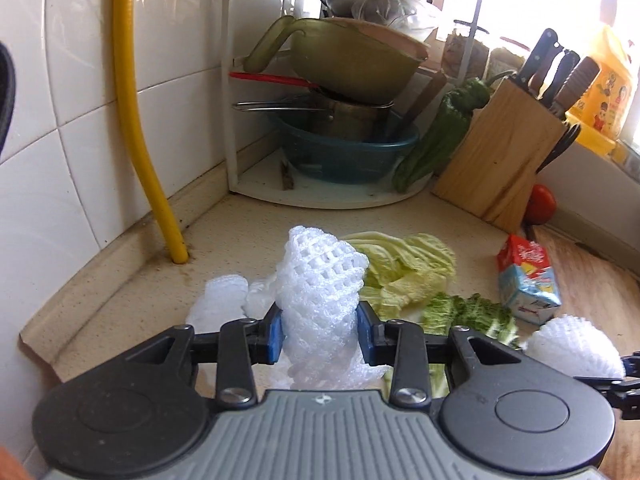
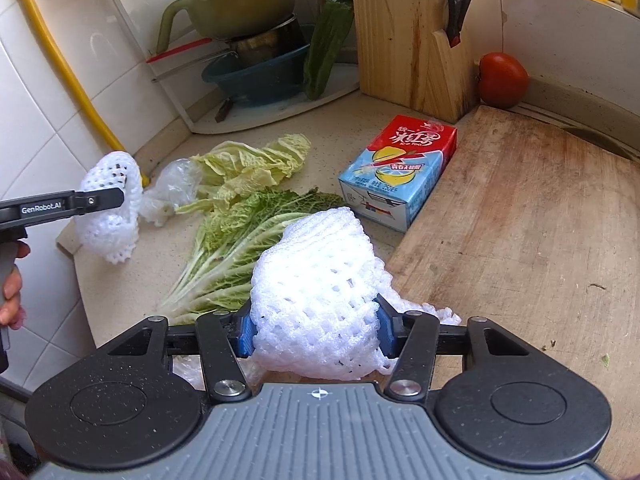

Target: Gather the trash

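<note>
Left gripper (image 1: 320, 330): blue pads pressed into the sides of a white foam net (image 1: 320, 280), which stands up between them, clear of the counter (image 1: 132, 292). In the right wrist view this same net hangs from the left gripper at the left edge, above the counter's front corner, with part of a hand (image 2: 10, 292) below it.

Right gripper (image 2: 316, 326): blue pads pinching a second, wider foam net (image 2: 320, 292); the net bulges above and below the pads. No earlier view is given, so only the present grip is recorded.

Just beyond the grippers, on the counter: cabbage leaves (image 2: 240, 216), darker green ones nearer, pale yellow-green ones behind. A crumpled clear plastic bag (image 2: 170, 192) lies touching the pale leaves on their left. A drink carton (image 2: 396, 172), red on top and light blue below, lies flat just beside the left edge of a wooden cutting board (image 2: 528, 240). The board carries a few small green scraps near its right side.

Further back: a wooden knife block (image 1: 500, 152) with several handles showing, and a tomato (image 2: 502, 80) on the counter to its right, against the wall. A green pepper (image 1: 440, 132) leans against the block's left side. A white corner rack (image 1: 320, 196) holds a teal basin (image 1: 344, 160), a metal pot and a green bowl stacked upward. A yellow pipe (image 1: 136, 120) runs down the tiled wall to the counter. A yellow bottle (image 1: 604, 92) stands on the window ledge.
</note>
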Tool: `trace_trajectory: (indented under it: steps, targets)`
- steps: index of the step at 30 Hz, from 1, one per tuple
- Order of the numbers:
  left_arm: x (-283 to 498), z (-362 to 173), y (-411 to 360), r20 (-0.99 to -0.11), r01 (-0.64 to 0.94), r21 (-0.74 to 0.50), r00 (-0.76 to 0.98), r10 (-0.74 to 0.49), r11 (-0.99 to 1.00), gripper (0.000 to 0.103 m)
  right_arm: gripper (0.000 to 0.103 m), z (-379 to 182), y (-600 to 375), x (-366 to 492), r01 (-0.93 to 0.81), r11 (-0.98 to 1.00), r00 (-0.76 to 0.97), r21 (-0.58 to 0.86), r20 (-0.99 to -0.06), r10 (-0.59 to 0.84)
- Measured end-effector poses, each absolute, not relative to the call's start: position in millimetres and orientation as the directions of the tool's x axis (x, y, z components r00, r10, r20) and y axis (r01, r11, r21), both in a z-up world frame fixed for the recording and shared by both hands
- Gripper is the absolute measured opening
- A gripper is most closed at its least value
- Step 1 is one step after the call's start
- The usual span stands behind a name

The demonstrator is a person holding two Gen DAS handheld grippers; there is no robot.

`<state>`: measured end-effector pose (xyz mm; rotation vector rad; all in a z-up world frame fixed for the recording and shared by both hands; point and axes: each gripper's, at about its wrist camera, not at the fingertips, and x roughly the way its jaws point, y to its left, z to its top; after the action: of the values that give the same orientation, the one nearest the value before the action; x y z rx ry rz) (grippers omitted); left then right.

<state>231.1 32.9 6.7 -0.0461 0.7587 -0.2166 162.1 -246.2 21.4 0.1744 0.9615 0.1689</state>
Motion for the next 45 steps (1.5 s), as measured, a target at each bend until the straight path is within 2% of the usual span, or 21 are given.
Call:
trace_trajectory:
  steps: [4,7,11,13,16,18,19,22,25,27,30,33,35,38,42,45]
  targets:
    - [245.7,-15.8,28.8,-0.715,0.173,-0.073,0.678,-0.173,0.982,0.038,0.063,18.6,-245.8,162.1,-0.064,0.972,0.555,0.226,-0.802,0.223]
    - [246.4,-23.5,28.0,-0.719,0.172,-0.053,0.677,-0.157,0.984,0.046,0.065,20.2,-245.8,160.7,-0.063,0.971,0.559,0.229,-0.798,0.224]
    - [241.7,-24.9,33.5,-0.694,0.176,-0.021,0.706,-0.141,0.984,0.059,0.066,20.1,-247.7,161.2,-0.052,0.971,0.565,0.234,-0.795,0.222]
    - [238.2,-24.9,37.7,-0.689,0.159,-0.011,0.714,-0.123,0.987,0.06,0.067,18.7,-246.7,162.3,-0.053,0.971,0.56,0.232,-0.799,0.221]
    - [219.9,-12.4,46.4,-0.617,0.158,-0.029,0.774,-0.142,0.987,0.062,0.068,18.7,-244.9,163.7,-0.058,0.973,0.555,0.224,-0.803,0.218]
    - [214.0,-8.1,50.9,-0.575,0.129,0.003,0.812,-0.104,0.992,0.074,0.069,19.2,-244.7,164.9,-0.059,0.975,0.554,0.216,-0.805,0.212]
    - [214.2,-9.3,52.2,-0.564,0.118,0.025,0.821,-0.083,0.993,0.077,0.069,18.8,-245.0,166.1,-0.057,0.975,0.553,0.216,-0.806,0.211]
    - [221.8,-17.4,55.2,-0.587,0.088,0.086,0.81,-0.021,0.992,0.078,0.072,15.9,-243.4,170.9,-0.059,0.974,0.54,0.218,-0.814,0.215]
    - [227.4,-24.8,64.4,-0.597,0.078,0.047,0.801,-0.035,0.996,0.081,0.074,16.7,-240.1,173.1,-0.071,0.975,0.536,0.208,-0.817,0.214]
    - [235.7,-31.3,74.3,-0.631,0.07,-0.021,0.773,-0.068,0.997,0.09,0.074,16.8,-239.8,173.7,-0.072,0.976,0.533,0.206,-0.819,0.213]
    - [246.7,-46.9,88.6,-0.665,0.03,-0.113,0.741,-0.098,0.993,0.094,0.075,16.8,-240.5,174.7,-0.068,0.975,0.526,0.211,-0.823,0.214]
    - [255.5,-56.6,89.4,-0.682,0.015,-0.132,0.724,-0.102,0.991,0.095,0.077,16.7,-239.4,176.2,-0.069,0.975,0.521,0.213,-0.825,0.217]
    - [256.5,-60.6,81.6,-0.689,0.014,-0.085,0.722,-0.069,0.996,0.093,0.079,15.8,-237.0,176.5,-0.076,0.976,0.514,0.203,-0.831,0.212]
    - [252.3,-66.0,67.7,-0.702,0.031,0.009,0.712,-0.016,0.999,0.079,0.078,15.2,-232.8,175.5,-0.09,0.981,0.515,0.174,-0.835,0.195]
    - [249.3,-60.5,74.8,-0.714,0.008,-0.079,0.697,-0.062,0.997,0.051,0.065,13.8,-226.5,174.2,-0.119,0.987,0.511,0.105,-0.846,0.152]
    - [247.6,-52.2,82.3,-0.723,-0.011,-0.157,0.682,-0.108,0.988,0.039,0.06,15.6,-231.6,174.0,-0.114,0.985,0.505,0.128,-0.847,0.169]
